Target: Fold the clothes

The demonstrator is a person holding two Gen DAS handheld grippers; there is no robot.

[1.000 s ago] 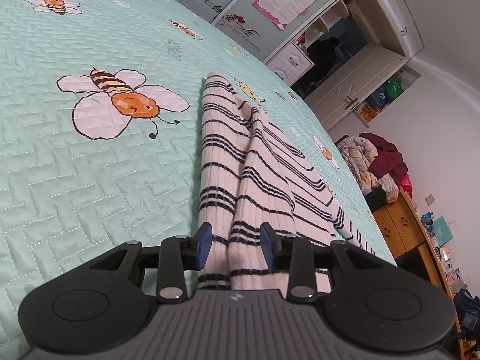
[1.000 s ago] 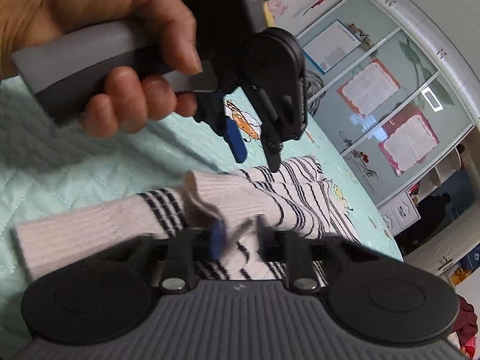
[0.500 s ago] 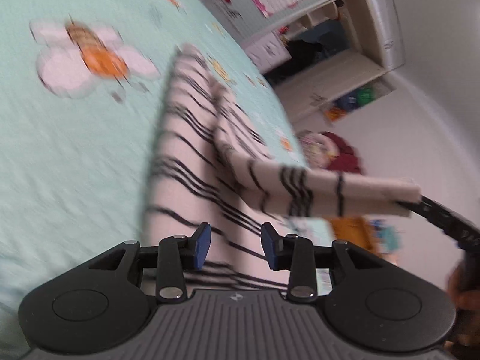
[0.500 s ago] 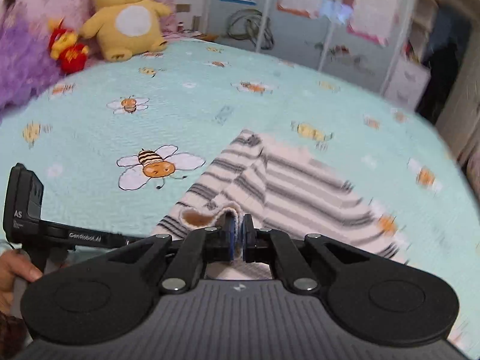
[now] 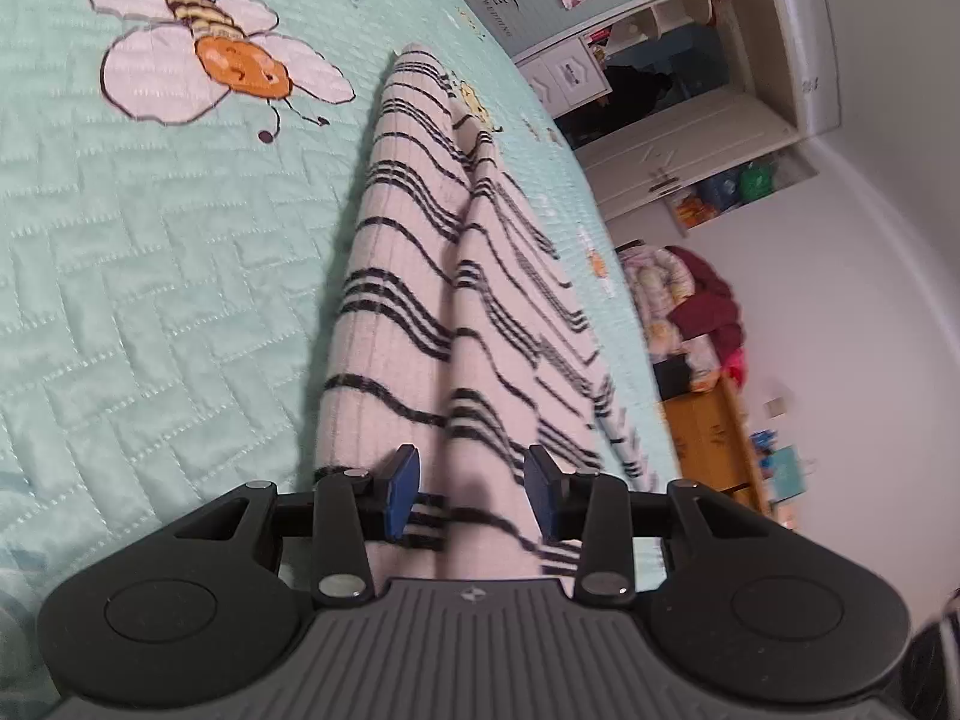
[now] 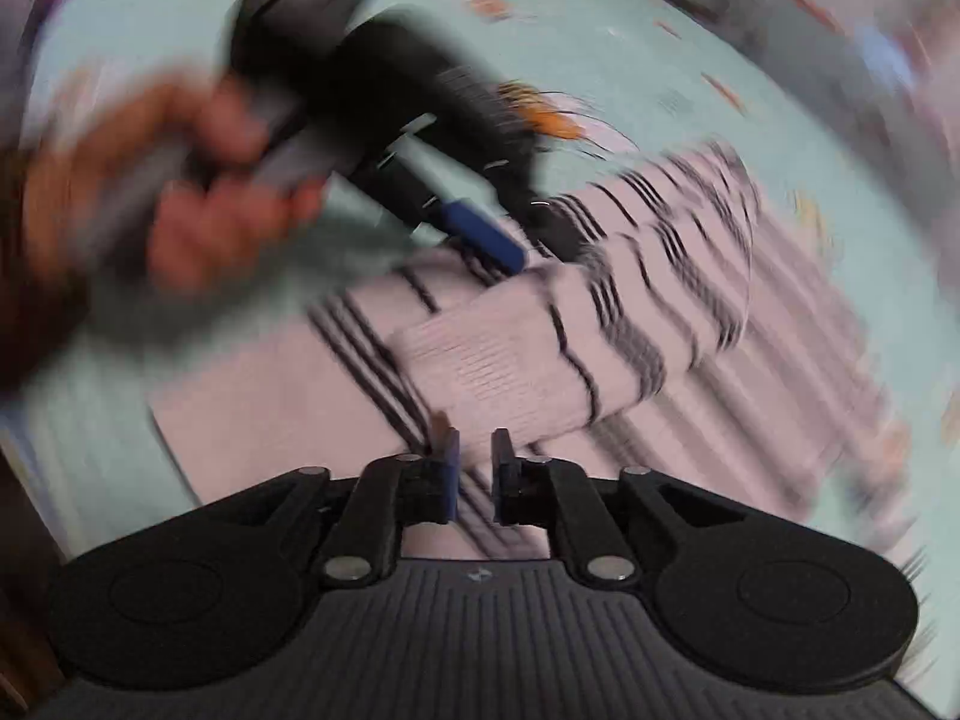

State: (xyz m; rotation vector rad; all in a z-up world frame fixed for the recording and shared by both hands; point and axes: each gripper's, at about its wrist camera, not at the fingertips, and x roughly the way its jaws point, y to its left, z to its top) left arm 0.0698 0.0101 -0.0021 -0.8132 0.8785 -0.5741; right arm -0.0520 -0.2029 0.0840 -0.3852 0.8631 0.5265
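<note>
A white sweater with black stripes [image 5: 420, 276] lies folded lengthwise on the mint quilted bedspread [image 5: 150, 276]. My left gripper [image 5: 471, 492] hovers over its near end, open, with the knit showing below the gap and neither pad pressing on it. The right wrist view is blurred. In it my right gripper [image 6: 474, 468] has its jaws opening, a narrow gap between them with nothing pinched. A sleeve [image 6: 528, 354] lies crosswise over the sweater [image 6: 750, 312] just ahead of them. A hand [image 6: 198, 204] holds the left gripper [image 6: 522, 240] at the upper left.
A bee print [image 5: 222, 54] sits on the quilt left of the sweater. Beyond the bed's right edge are a white wardrobe [image 5: 690, 138], a heap of clothes [image 5: 690, 294] and an orange cabinet [image 5: 708, 438].
The right gripper, shut on the sleeve before, has carried it across the sweater and parted its jaws; the sleeve now lies on the body. The left gripper tilted slightly and stayed open.
</note>
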